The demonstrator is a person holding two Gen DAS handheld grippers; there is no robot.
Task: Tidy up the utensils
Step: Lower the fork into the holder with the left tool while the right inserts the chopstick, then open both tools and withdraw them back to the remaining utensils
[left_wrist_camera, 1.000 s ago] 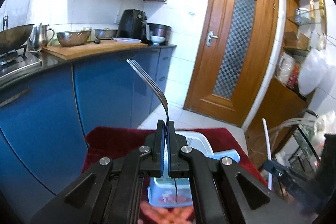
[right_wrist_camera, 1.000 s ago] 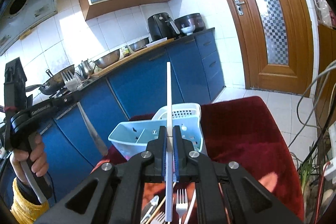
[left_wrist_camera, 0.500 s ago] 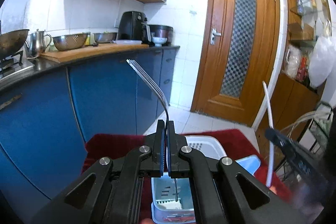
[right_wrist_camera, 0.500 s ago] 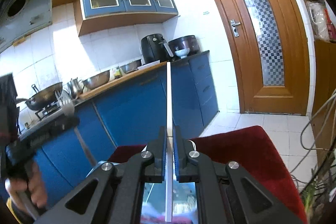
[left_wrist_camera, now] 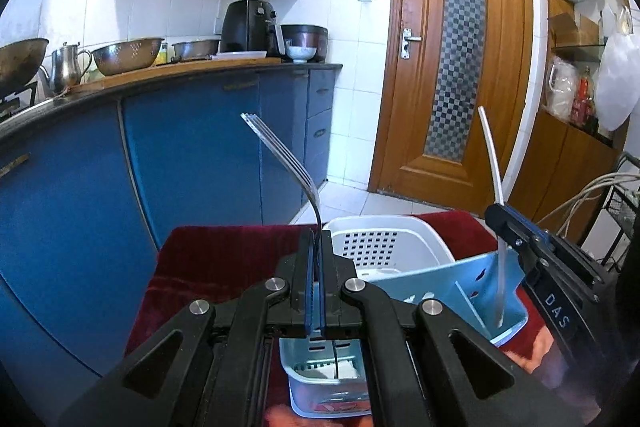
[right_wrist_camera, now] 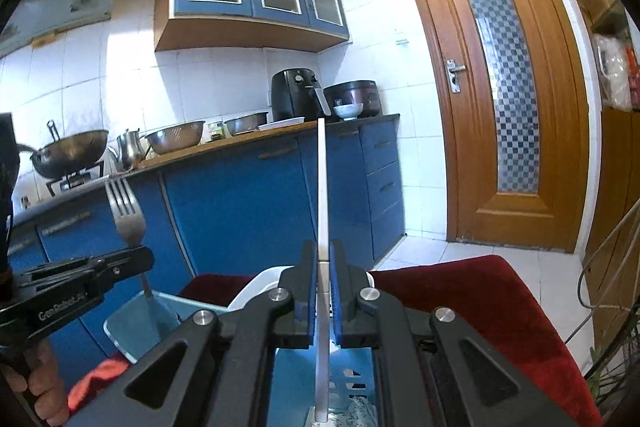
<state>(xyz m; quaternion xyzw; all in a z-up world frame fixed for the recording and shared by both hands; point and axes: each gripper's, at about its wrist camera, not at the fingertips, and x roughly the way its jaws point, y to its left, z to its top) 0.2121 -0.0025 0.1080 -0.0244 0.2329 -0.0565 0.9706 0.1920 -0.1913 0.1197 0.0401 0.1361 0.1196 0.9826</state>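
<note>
My left claw (left_wrist_camera: pixel 318 259) is pinched tight on a metal fork (left_wrist_camera: pixel 280 151). The fork stands up out of the claw, with its prongs at the top, leaning to the left. The thin end of the fork goes down past the claw into a blue-grey bin (left_wrist_camera: pixel 324 383) below it. From my other side I see the same fork (right_wrist_camera: pixel 128 215) in the left claw (right_wrist_camera: pixel 132 259), with its handle reaching down into the light blue bin (right_wrist_camera: pixel 136 331).

My right claw (right_wrist_camera: pixel 323 267) is pinched tight on a thin white stick (right_wrist_camera: pixel 322 187). I cannot tell what kind of tool the stick is. It stands almost straight up between the two blue pads. Its lower end hangs down over a blue bin (right_wrist_camera: pixel 352 367) under the claw. In the left view the right claw (left_wrist_camera: pixel 502 223) is on the right side, and the white stick (left_wrist_camera: pixel 490 151) goes down into a light blue bin (left_wrist_camera: pixel 448 279).

A white bin with little square holes (left_wrist_camera: pixel 384 247) sits just behind the blue ones, touching them. All the bins sit on a dark red cloth (left_wrist_camera: pixel 224 251) that covers the counter. A bit of my hand (right_wrist_camera: pixel 44 391) shows at the lower left, holding the left claw's handle.

Behind all this are blue kitchen cupboards (left_wrist_camera: pixel 192 155), a black air fryer (left_wrist_camera: pixel 248 25), shiny metal bowls (left_wrist_camera: pixel 128 55) and a brown wooden door (left_wrist_camera: pixel 460 67).
</note>
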